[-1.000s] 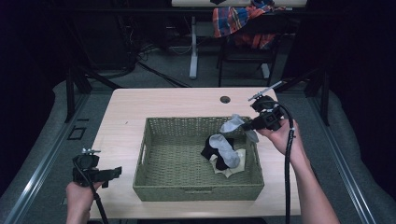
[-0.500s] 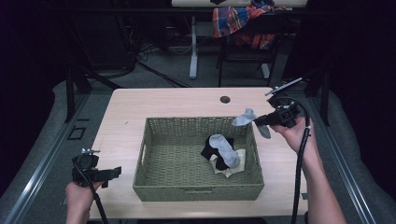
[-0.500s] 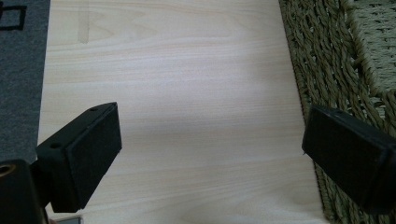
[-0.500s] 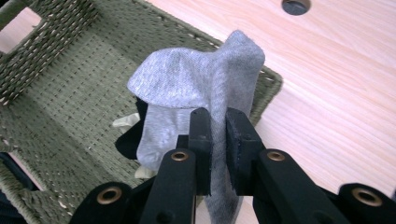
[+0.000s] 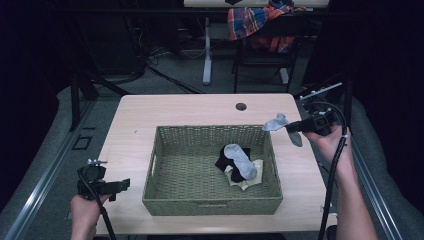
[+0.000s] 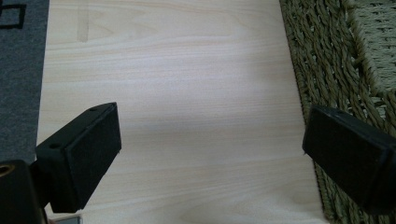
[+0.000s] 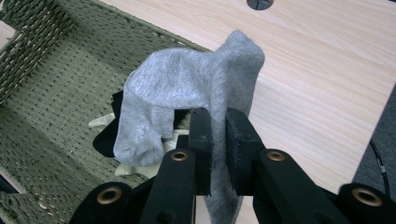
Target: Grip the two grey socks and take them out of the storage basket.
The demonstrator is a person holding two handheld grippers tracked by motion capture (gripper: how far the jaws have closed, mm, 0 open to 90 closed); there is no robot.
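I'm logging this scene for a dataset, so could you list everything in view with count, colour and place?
Grey sock: one, grey, clamped in the right gripper past the basket's right rim.
Basket: one, green wicker, middle of the table.
Socks in basket: a small pile, black, grey and cream, right side of the basket floor.
Table: one, light wood.
Cloth: one, plaid, on the chair behind.
Left gripper: black, open over bare table.
Right gripper: black, shut on grey sock.

Both forearms are showing bare, no sleeves. The left gripper [image 6: 212, 154] is showing matte black blocky jaws; the right gripper [image 7: 217, 140] is showing brass-ringed screw holes, a black cable trailing.
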